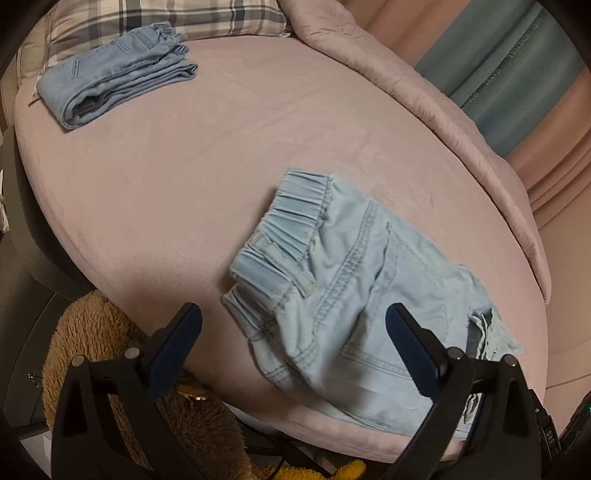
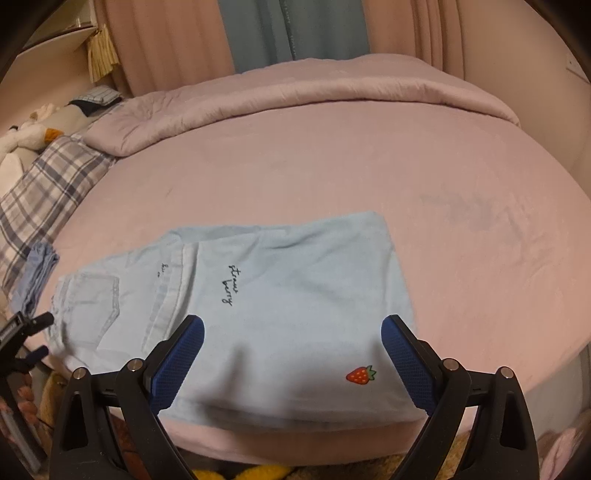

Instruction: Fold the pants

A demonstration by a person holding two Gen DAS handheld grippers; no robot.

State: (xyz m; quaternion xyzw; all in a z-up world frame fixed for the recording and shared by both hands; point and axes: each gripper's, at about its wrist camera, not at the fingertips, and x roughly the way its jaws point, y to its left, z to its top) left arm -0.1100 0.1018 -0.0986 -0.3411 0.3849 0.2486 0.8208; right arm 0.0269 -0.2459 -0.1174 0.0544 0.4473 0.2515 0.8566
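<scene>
Pale pants lie part-folded at the bed's near edge — further folds likely remain; left gripper and right gripper hold their jaws apart, empty.

Pink bed, plaid pillow, pink-and-teal curtains behind.

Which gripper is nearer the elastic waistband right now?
Left. The left gripper hangs open just short of the elastic waistband; the right gripper is open over the strawberry-print leg end.

Tongs gape over pale pants — darker pair (folded) near pillow.
</scene>
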